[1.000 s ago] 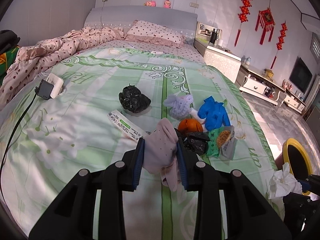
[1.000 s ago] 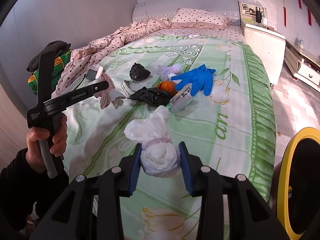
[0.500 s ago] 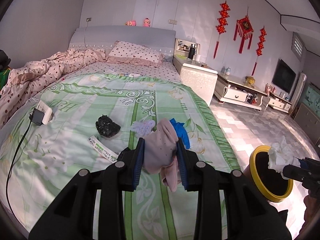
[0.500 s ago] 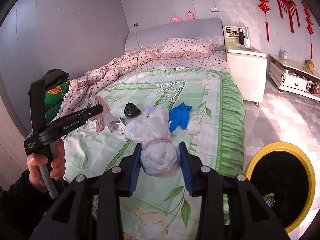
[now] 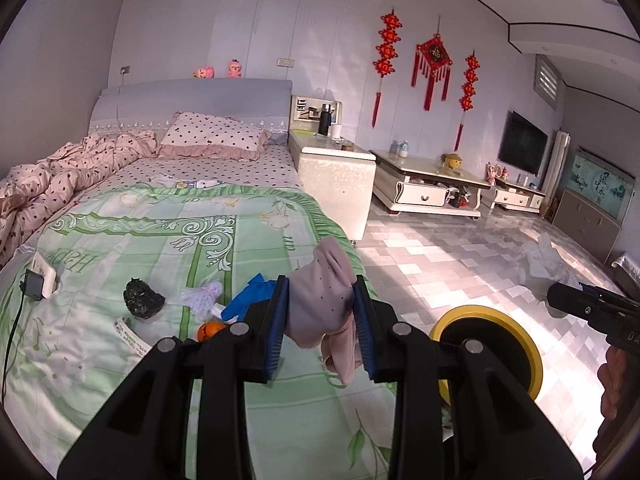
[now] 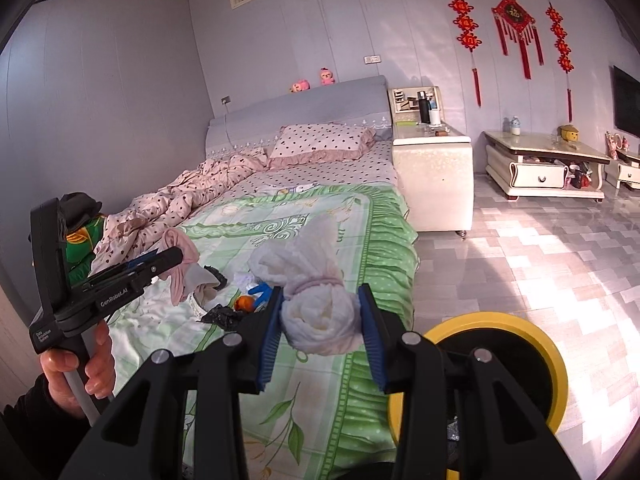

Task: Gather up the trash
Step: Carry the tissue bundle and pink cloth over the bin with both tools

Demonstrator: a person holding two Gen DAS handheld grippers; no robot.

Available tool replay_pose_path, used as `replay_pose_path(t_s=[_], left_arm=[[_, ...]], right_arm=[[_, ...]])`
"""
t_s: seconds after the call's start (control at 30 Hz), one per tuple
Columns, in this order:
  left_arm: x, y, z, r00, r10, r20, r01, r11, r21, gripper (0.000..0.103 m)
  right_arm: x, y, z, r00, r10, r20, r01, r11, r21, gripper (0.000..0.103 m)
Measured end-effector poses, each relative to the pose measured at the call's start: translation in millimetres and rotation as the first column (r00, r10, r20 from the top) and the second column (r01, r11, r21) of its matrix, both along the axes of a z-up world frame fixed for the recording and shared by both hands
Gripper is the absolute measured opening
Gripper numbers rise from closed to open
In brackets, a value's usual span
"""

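The left gripper (image 5: 320,320) has its blue-padded fingers (image 5: 275,326) clamped on a pink dotted cloth (image 5: 322,306), whose loose end hangs below the pads. The right gripper (image 6: 322,330) squeezes a white tied bundle (image 6: 320,316) of tissue-like material, its knotted top flaring upward above the fingers.

Both grippers are held over the foot end of the bed (image 5: 120,240), near its green frilled edge. Just beside the bed on the tiled floor (image 5: 460,256) stands a yellow-rimmed bin (image 5: 524,344) with a dark inside; in the right wrist view the same bin (image 6: 520,324) sits just right of the right gripper's body, which covers part of its rim.

More trash lies on the green quilt beyond the left gripper: a crumpled black bag (image 5: 142,298), a pale lilac wad (image 5: 202,296), a blue glove (image 5: 250,296) partly hidden behind the left finger, an orange fruit-like object (image 5: 210,330), and a printed paper strip (image 5: 130,336). A white power strip with a black charger (image 5: 38,282) rests near the quilt's left edge, its cable trailing off the bed.

Farther back are a spotted pillow (image 5: 216,140), a rumpled pink duvet (image 5: 60,172), a white nightstand (image 5: 336,168), a low TV cabinet (image 5: 432,188), and red knot hangings (image 5: 434,60) on the wall.
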State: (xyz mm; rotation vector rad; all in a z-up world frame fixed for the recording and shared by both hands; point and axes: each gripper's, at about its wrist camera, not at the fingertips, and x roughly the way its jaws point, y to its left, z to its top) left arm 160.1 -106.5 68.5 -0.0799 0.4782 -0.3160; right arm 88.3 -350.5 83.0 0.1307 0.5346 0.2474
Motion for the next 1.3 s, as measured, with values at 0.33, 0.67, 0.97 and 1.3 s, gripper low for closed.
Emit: replay_pose_path(t_s=[0.33,0.67,0.97,1.3], left_arm=[[11,-89,10,0.991,-0.135,-0.001,0.135,0.990,0.031,0.030],[23,-171,-19,0.966,-0.249,-0.066,0.252,0.967,0.044,0.030],[39,-214,-55,0.947,-0.283,-0.154,0.292,0.955,0.043,0.030],[58,-238,-113,0.908,-0.317,-0.273,0.334,0.942,0.016,0.031]], right_arm=[[-11,-70,5,0.990,-0.138,0.023,0.138,0.990,0.022,0.035],[-13,-124,-19,0.970,-0.242,-0.031,0.243,0.968,0.061,0.035],[-3,-153,-43,0.954,-0.287,-0.081,0.293,0.953,0.080,0.035],[21,-179,-81,0.926,-0.333,-0.176,0.354,0.929,0.103,0.036]])
